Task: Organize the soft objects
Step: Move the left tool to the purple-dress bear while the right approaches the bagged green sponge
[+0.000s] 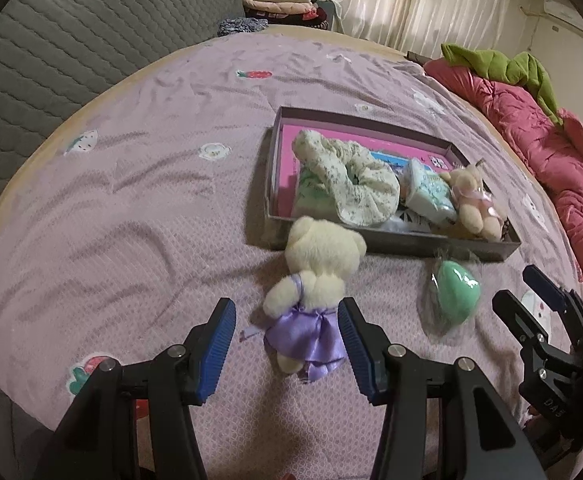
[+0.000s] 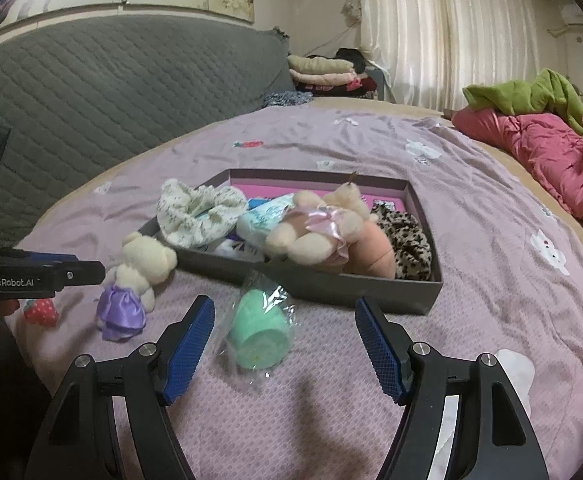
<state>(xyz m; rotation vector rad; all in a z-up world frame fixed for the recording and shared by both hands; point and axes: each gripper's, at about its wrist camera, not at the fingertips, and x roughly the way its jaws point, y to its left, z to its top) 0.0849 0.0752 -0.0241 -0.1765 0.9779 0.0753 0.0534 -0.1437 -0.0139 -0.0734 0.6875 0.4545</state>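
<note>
Covering the bed, a wrinkled lilac quilted bedspread (image 1: 139, 208) printed with strawberries and small white animals is seen, backed by a grey quilted headboard (image 2: 91, 92), pale pleated curtains (image 2: 443, 32) and a crumpled pink duvet (image 1: 539, 148) with a green garment on it. A shallow grey cardboard box with a pink floor (image 2: 371, 294) is set on the bedspread, filled with a floral scrunchie, a pink-ribboned bear and other soft items that are partly hidden behind one another. The left tool (image 1: 287, 344) is spread on either side of a cream plush bear in a purple satin dress (image 1: 315, 276), which lies just before the box. The right tool (image 2: 285, 348) is spread around a mint-green sponge in clear wrap (image 2: 259, 334), its plastic blurred. "GenRobot.AI" can be read on the left tool's side.
</note>
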